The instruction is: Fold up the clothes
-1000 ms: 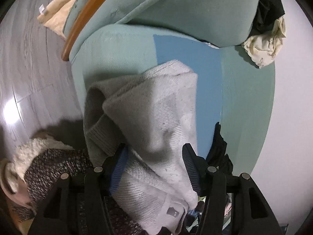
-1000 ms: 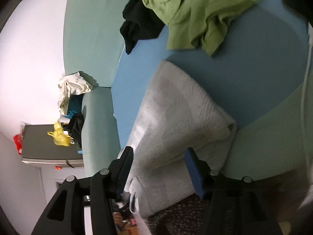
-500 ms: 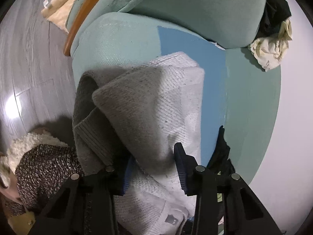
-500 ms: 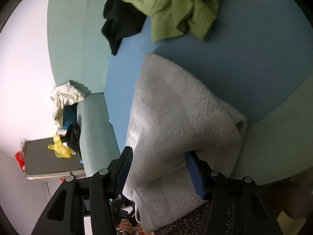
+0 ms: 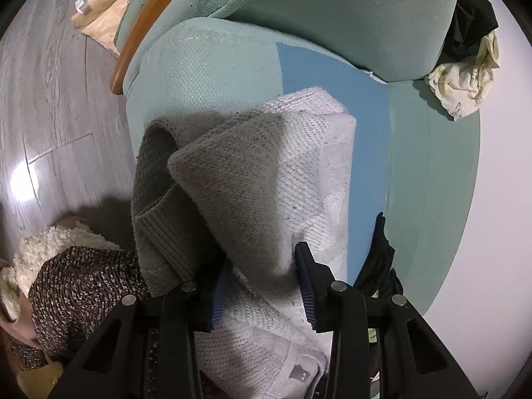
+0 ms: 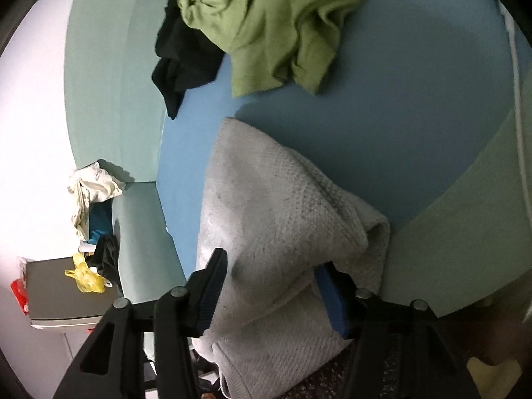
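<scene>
A light grey knitted sweater [image 5: 266,179] lies partly folded on the blue seat cushion [image 5: 332,76] of a green sofa. My left gripper [image 5: 262,286] is shut on a thick fold of the sweater, lifted off the seat. The sweater also shows in the right wrist view [image 6: 276,206]. My right gripper [image 6: 272,286] is shut on another bunched fold of it, near the seat's front edge. The sweater's ribbed hem [image 5: 159,232] hangs over the sofa front at the left.
A green garment [image 6: 282,23] and a black one [image 6: 179,56] lie heaped at the back of the seat. A cream cloth [image 5: 465,79] lies on the sofa arm. A speckled dark knit [image 5: 76,286] is at lower left, over wooden floor [image 5: 50,99]. A grey side table [image 6: 56,286] holds a yellow bag.
Both grippers have lifted their folds of the sweater and carried them forward over the seat. The left jaws have drawn closer together on the fabric.
</scene>
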`<action>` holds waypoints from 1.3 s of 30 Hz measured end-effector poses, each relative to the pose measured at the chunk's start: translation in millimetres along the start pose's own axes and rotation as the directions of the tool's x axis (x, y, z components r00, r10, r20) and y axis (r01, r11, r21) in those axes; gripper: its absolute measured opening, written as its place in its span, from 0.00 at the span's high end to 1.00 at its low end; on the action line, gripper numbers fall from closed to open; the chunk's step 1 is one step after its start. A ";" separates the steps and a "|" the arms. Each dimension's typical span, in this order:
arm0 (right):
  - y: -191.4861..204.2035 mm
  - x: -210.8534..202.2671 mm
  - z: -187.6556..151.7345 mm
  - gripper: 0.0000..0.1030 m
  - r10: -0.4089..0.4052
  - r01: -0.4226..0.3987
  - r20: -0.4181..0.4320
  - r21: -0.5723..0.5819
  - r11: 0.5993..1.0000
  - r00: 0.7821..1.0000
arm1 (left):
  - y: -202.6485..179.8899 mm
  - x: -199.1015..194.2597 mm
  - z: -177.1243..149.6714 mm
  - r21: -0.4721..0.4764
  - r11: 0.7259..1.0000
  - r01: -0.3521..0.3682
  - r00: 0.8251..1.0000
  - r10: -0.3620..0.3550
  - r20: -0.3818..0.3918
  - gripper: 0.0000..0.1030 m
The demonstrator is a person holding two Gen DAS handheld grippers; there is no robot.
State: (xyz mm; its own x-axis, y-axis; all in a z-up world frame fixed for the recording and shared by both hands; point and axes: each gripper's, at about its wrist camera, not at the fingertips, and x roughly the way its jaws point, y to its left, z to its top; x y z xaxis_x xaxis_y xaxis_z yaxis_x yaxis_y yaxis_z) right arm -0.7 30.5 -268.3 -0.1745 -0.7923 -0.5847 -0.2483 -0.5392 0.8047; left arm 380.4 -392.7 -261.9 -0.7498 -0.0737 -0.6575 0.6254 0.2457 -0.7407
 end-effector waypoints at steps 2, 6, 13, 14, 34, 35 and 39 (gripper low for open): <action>-0.9 -5.9 0.0 0.62 0.016 -0.016 0.009 0.002 1.000 1.000 | -1.2 0.8 1.0 0.003 1.000 -0.005 1.000 0.005 -0.001 0.66; -1.3 -14.5 -1.5 0.85 0.039 -0.039 0.031 -0.023 0.999 0.999 | -4.0 -0.1 2.7 0.017 1.000 0.000 1.000 0.000 -0.001 0.80; 31.0 -39.9 3.8 0.91 0.235 -0.225 0.078 -0.120 0.967 0.969 | -27.1 -15.6 7.4 0.036 0.985 0.166 0.986 -0.166 -0.017 0.89; 37.1 -43.6 5.0 0.91 0.258 -0.246 0.079 -0.137 0.960 0.963 | -30.5 -17.9 8.1 0.038 0.981 0.189 0.982 -0.189 -0.020 0.89; 41.3 -57.4 -5.0 0.92 0.349 -0.339 0.064 -0.124 0.932 0.935 | -26.0 -56.1 4.5 0.073 0.954 0.291 0.956 -0.288 -0.049 0.91; 44.3 -59.5 -4.2 0.92 0.353 -0.342 0.066 -0.137 0.930 0.933 | -27.1 -59.5 5.5 0.073 0.949 0.305 0.952 -0.302 -0.049 0.91; 67.6 -62.5 0.5 0.92 0.381 -0.366 0.053 -0.186 0.912 0.923 | -44.3 -70.0 16.8 0.095 0.933 0.347 0.938 -0.345 -0.038 0.91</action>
State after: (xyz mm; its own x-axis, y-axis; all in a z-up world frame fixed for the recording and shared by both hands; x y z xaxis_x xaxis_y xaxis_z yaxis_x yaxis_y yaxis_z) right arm -7.1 43.8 -177.4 -0.3066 -0.9215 -0.2382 0.0143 -0.2547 0.9669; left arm 408.8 -414.6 -185.4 -0.9271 -0.1166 -0.3562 0.3441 0.1120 -0.9322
